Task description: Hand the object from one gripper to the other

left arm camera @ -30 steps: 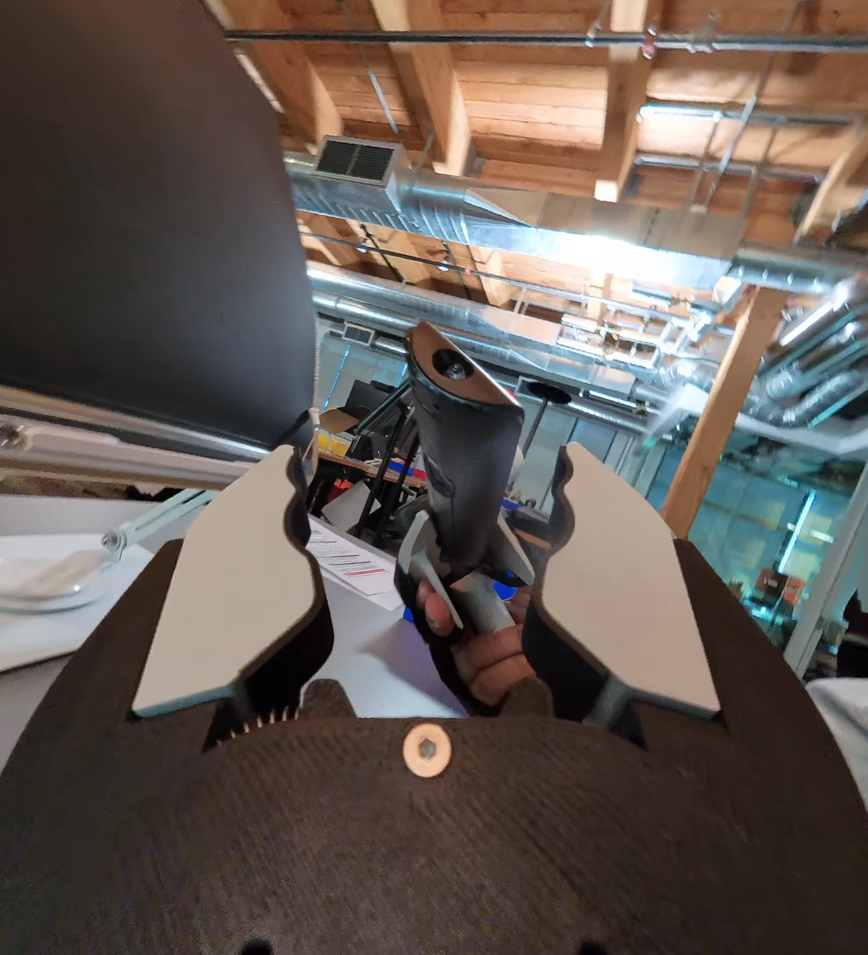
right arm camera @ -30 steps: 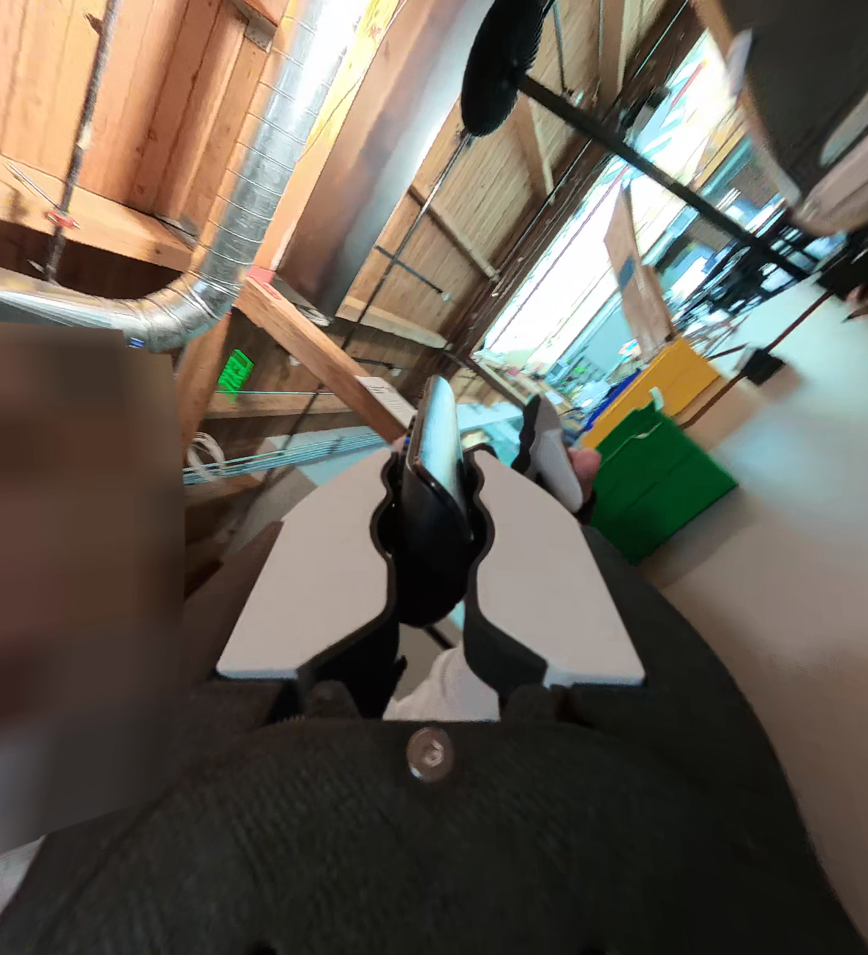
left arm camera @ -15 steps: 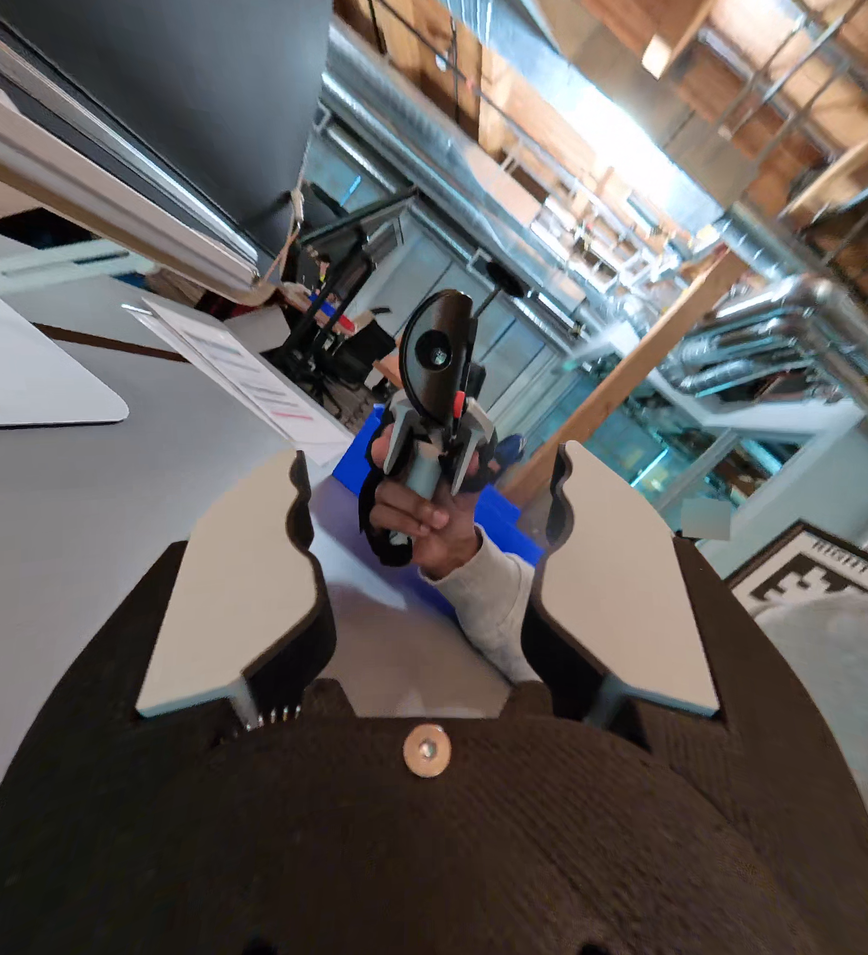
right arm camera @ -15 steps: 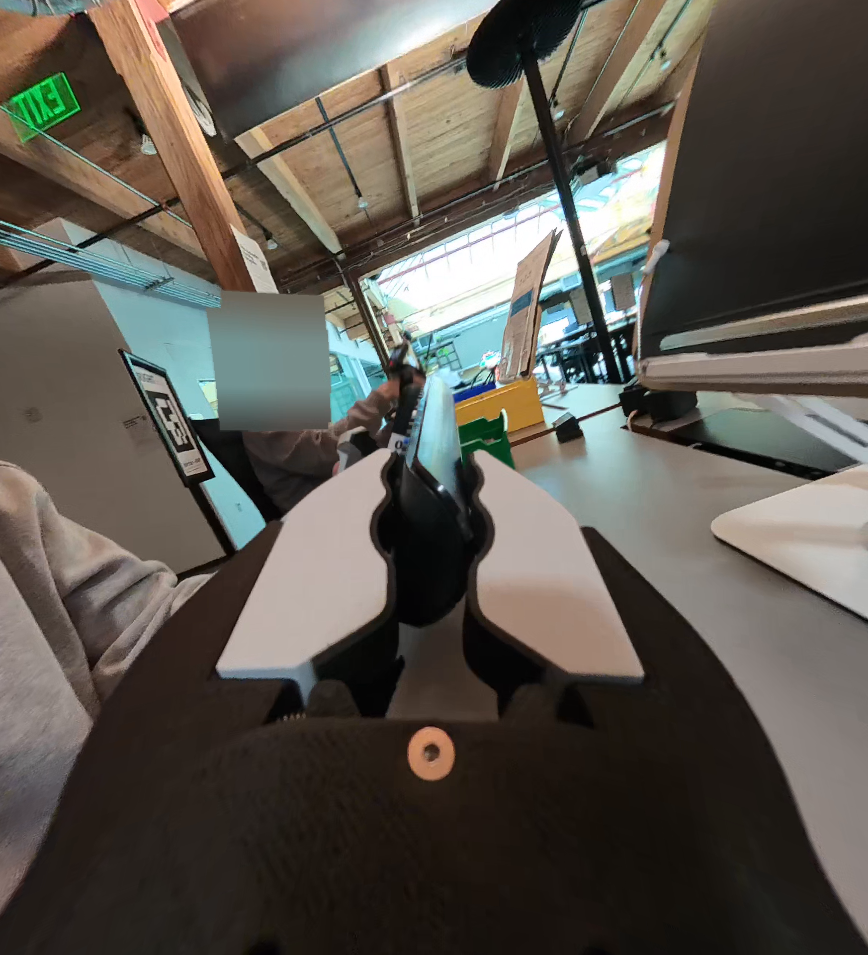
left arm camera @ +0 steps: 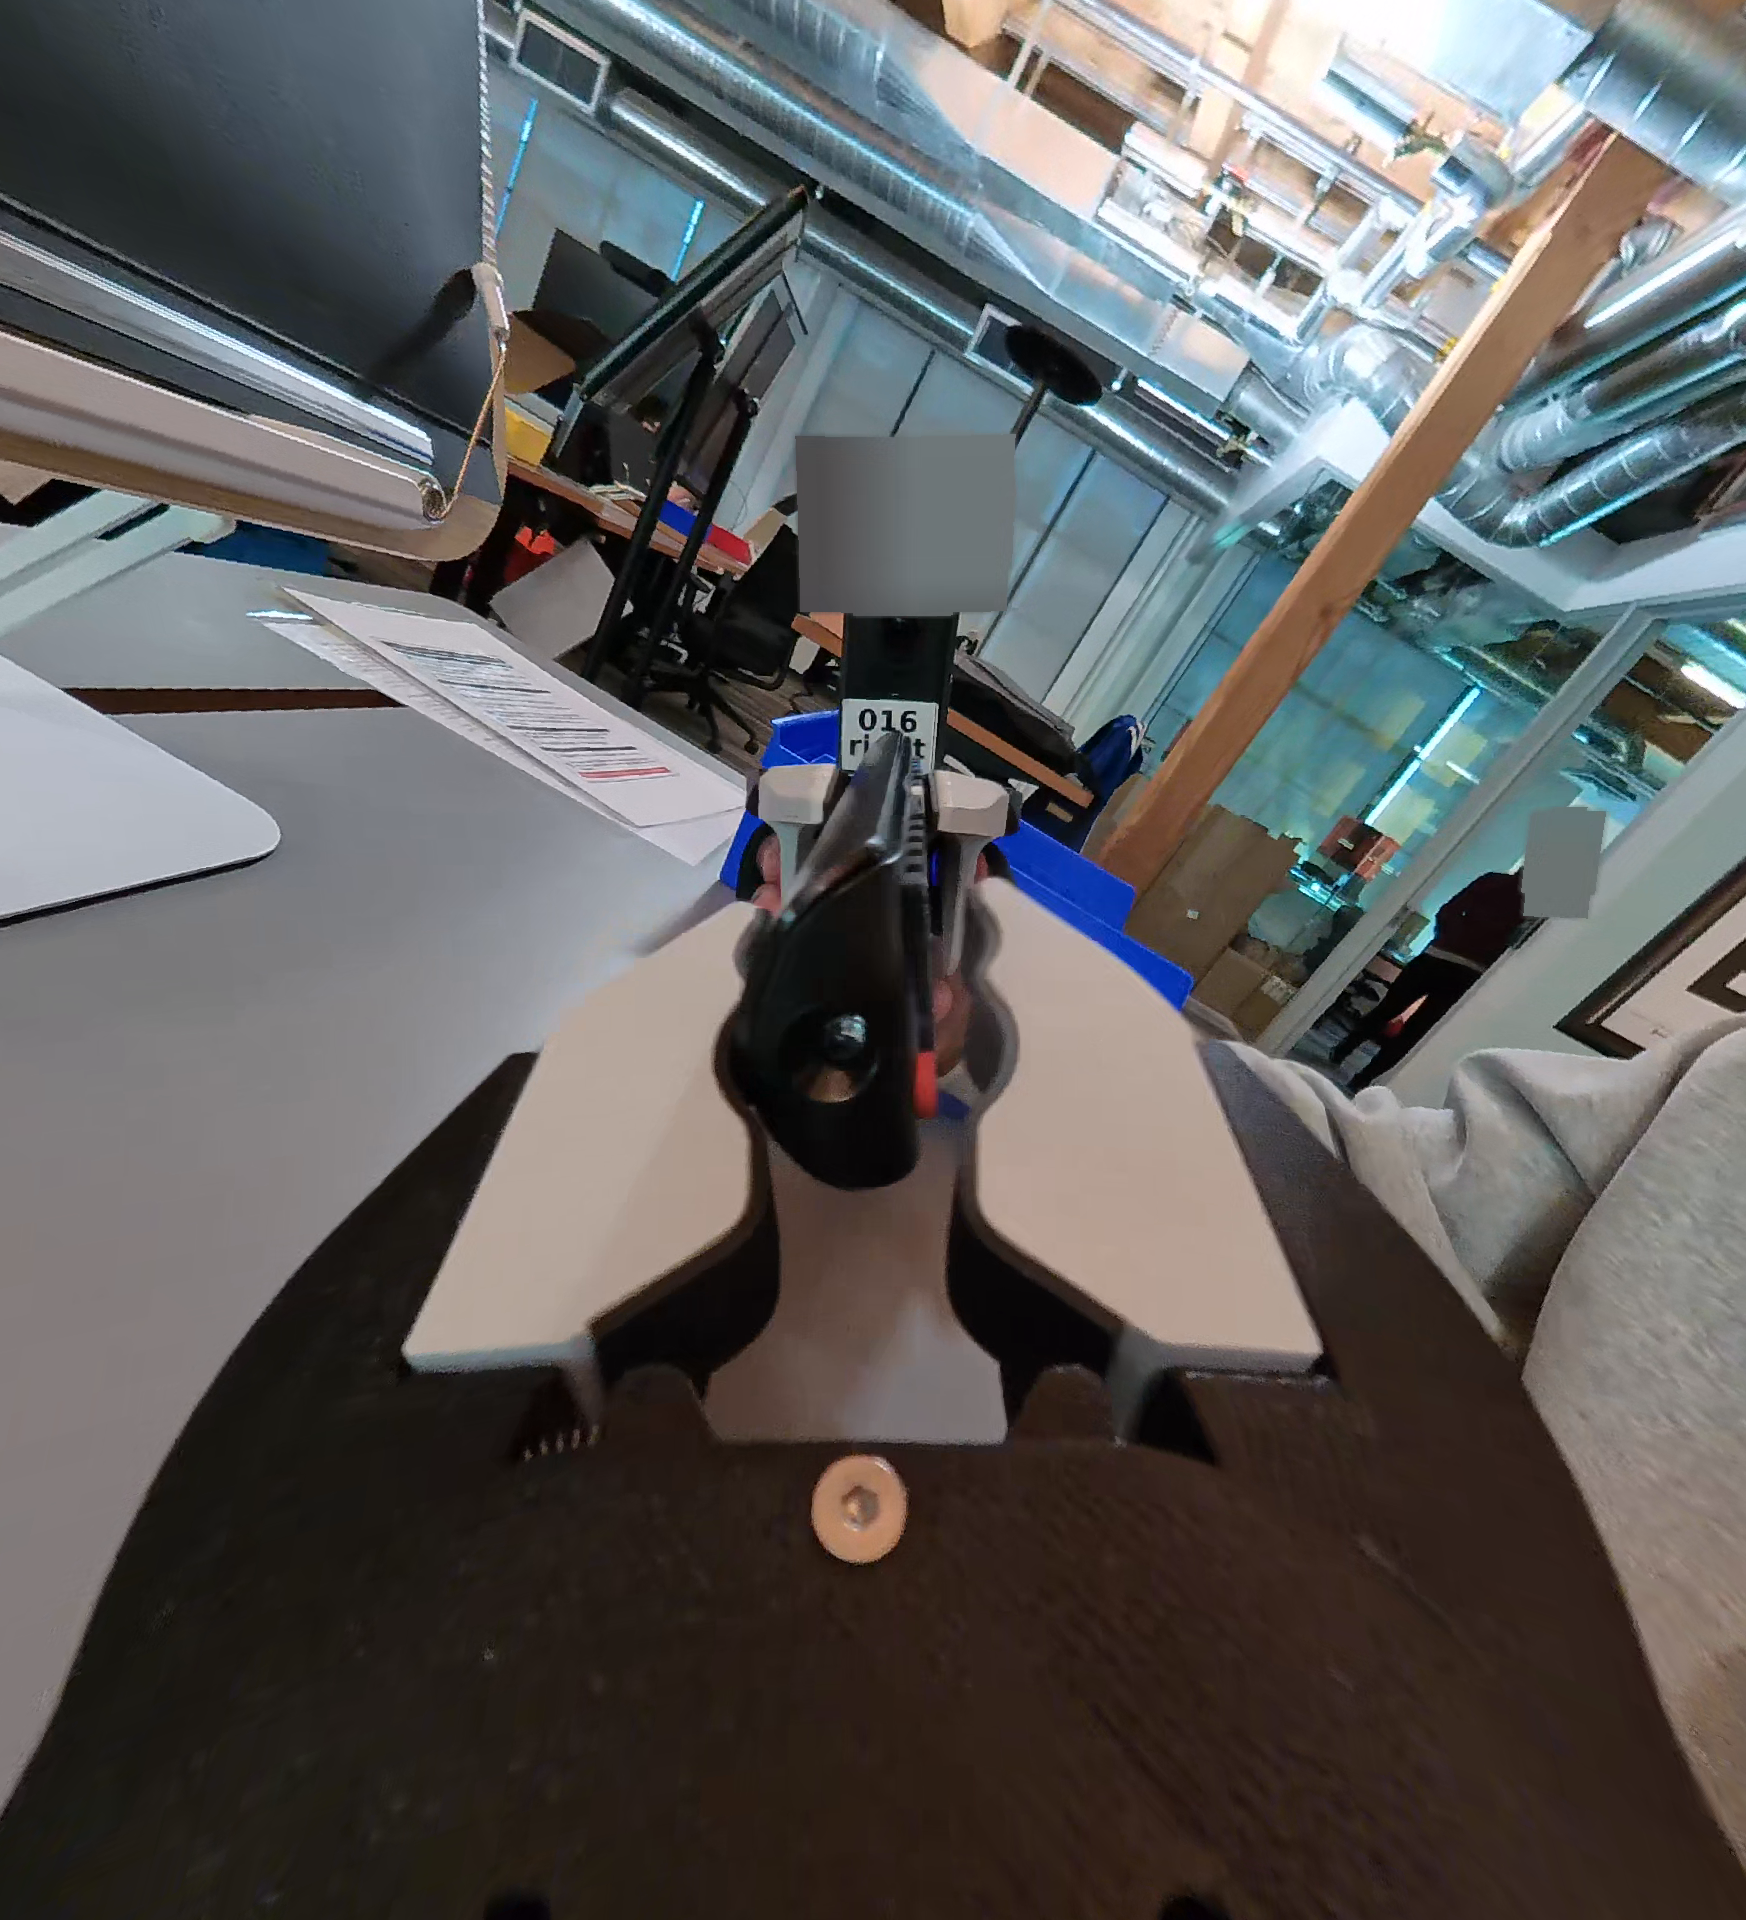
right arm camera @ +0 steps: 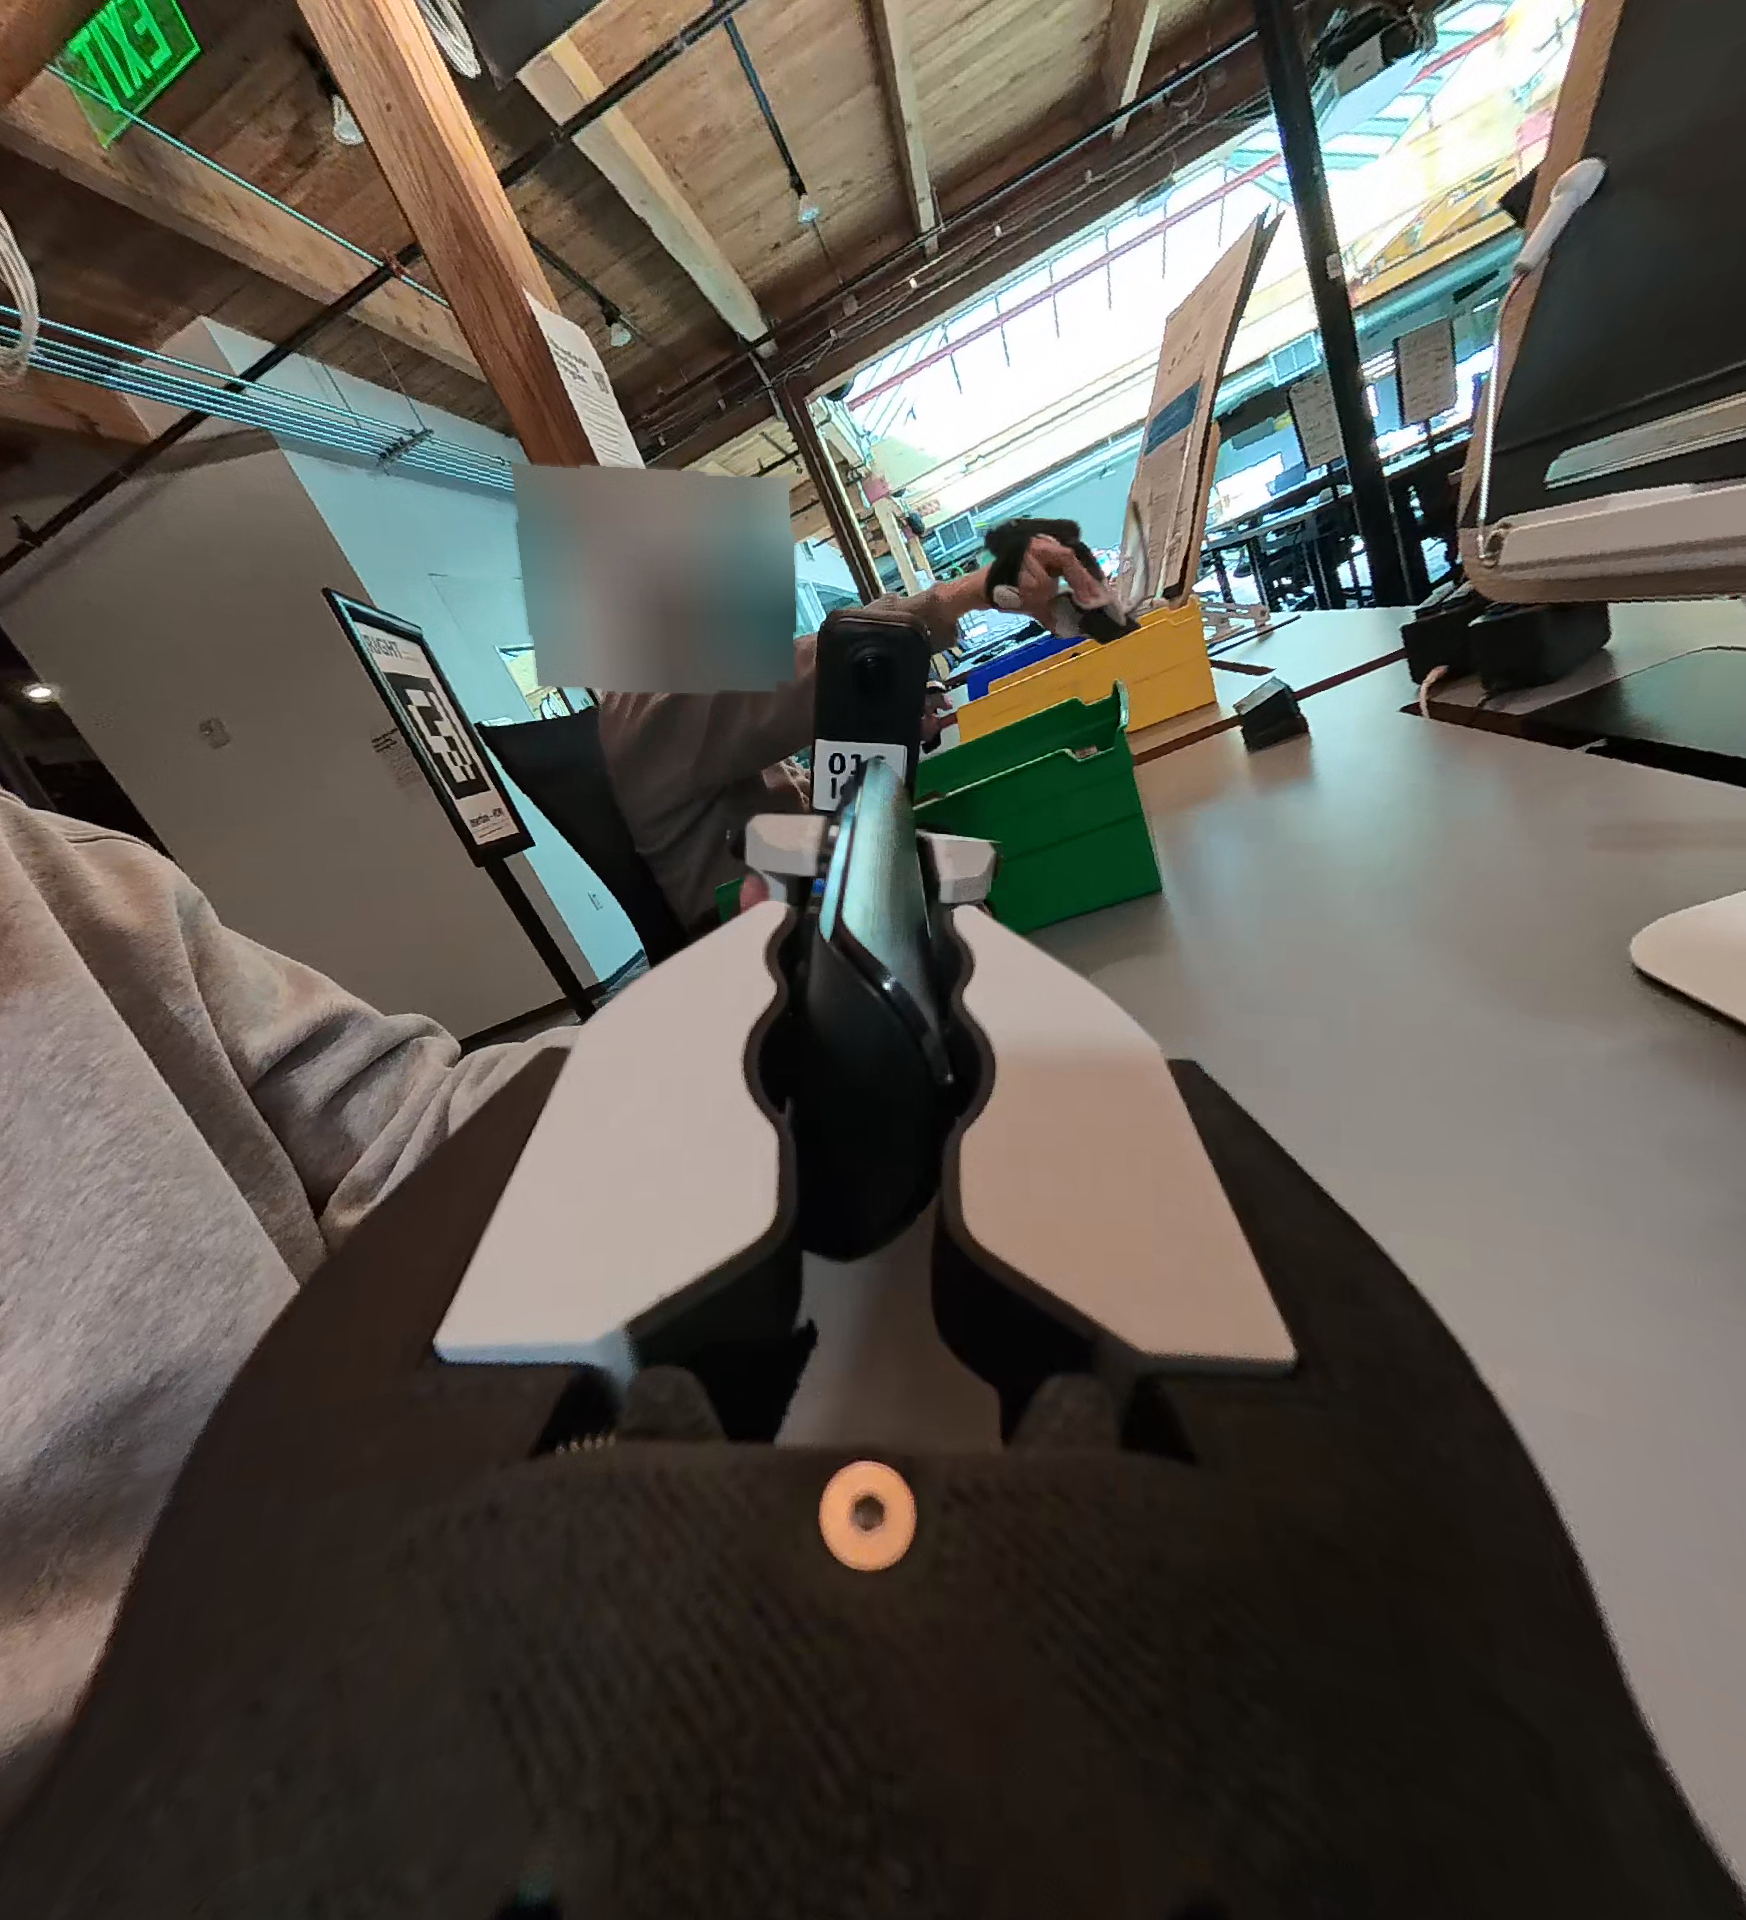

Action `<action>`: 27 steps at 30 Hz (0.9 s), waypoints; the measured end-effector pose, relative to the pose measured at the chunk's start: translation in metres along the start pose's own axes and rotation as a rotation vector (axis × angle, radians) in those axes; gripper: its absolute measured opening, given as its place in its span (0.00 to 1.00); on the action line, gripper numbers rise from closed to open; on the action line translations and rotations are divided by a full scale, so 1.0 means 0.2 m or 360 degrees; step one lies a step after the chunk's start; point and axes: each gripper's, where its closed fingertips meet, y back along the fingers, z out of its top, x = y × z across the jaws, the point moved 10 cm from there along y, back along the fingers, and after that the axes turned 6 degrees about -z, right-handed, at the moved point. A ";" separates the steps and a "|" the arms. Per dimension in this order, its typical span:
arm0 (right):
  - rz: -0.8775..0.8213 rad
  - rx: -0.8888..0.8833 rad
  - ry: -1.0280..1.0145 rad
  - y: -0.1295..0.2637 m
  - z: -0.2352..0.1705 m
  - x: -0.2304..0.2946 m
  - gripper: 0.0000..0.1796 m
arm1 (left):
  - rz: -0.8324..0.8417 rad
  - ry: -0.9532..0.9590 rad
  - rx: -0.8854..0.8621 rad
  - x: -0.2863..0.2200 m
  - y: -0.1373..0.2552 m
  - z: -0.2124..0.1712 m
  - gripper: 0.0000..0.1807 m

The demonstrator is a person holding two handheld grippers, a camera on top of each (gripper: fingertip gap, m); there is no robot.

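Both grippers meet end to end on one black tool (left arm camera: pixel 833 1039), held in the air over the grey counter (left arm camera: pixel 225 1039).

In the left wrist view, the left gripper (left arm camera: pixel 864 997) has its fingers (left arm camera: pixel 630 1174) drawn in close on the near end of the tool, the end with a round screw and a red-and-blue edge. The pads sit against its sides or just beside them; a firm pinch cannot be told. At the tool's far end the right gripper (left arm camera: pixel 884 821) faces back, its pale fingertips on either side of the tool.

In the right wrist view, the right gripper (right arm camera: pixel 864 987) has its fingers (right arm camera: pixel 640 1164) closed on the other, smooth black end of the tool (right arm camera: pixel 864 1060). Beyond it the left gripper (right arm camera: pixel 869 847) faces this way.

Farther out, a white stand base (left arm camera: pixel 38 810) lies on the counter at the left, with a printed sheet (left arm camera: pixel 526 707) beyond it. A green bin (right arm camera: pixel 1045 821) and a yellow bin (right arm camera: pixel 1108 670) stand far along the counter. A grey sleeve (right arm camera: pixel 69 1091) fills the near left.
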 end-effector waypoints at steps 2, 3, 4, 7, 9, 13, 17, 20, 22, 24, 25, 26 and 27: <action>0.0004 0.0004 -0.0001 0.00 0.00 0.00 0.14 | 0.0011 -0.0013 0.0023 0.00 0.00 0.00 0.15; 0.0009 0.0002 0.0000 0.00 0.00 0.00 0.14 | 0.0003 -0.0016 0.0032 0.00 0.00 0.00 0.15; 0.0011 -0.0005 0.0000 0.00 0.00 0.00 0.14 | -0.0006 -0.0014 0.0036 0.00 0.00 0.00 0.15; -0.0001 -0.0042 0.0010 0.00 0.01 0.01 0.15 | -0.0016 -0.0014 0.0022 -0.01 0.00 0.00 0.15; -0.0052 -0.0082 0.0049 0.00 0.01 0.01 0.20 | -0.0005 -0.0015 -0.0002 -0.01 0.00 0.01 0.14; -0.0200 -0.0230 0.0147 0.01 0.04 0.01 0.37 | 0.0057 -0.0004 -0.0030 0.00 0.01 0.01 0.13; -0.0633 -0.0347 0.0598 0.04 0.09 0.07 0.44 | 0.0118 0.0076 -0.0086 0.04 0.05 0.01 0.14; -0.0972 -0.0193 0.1204 0.02 0.09 0.14 0.44 | 0.0183 0.0119 -0.0118 0.07 0.07 0.01 0.14; -0.1021 -0.0013 0.1574 -0.03 0.07 0.18 0.44 | 0.0247 0.0128 -0.0112 0.08 0.09 0.01 0.14; -0.1001 0.0219 0.1788 -0.10 0.03 0.19 0.47 | 0.0315 0.0102 -0.0081 0.09 0.09 0.01 0.14; -0.1008 0.0325 0.1868 -0.13 0.00 0.19 0.48 | 0.0343 0.0085 -0.0062 0.09 0.09 0.01 0.14; -0.1013 0.0406 0.1940 -0.16 -0.03 0.19 0.48 | 0.0366 0.0066 -0.0044 0.08 0.09 0.01 0.14; -0.1010 0.0470 0.2007 -0.18 -0.05 0.19 0.47 | 0.0380 0.0050 -0.0027 0.08 0.08 0.01 0.14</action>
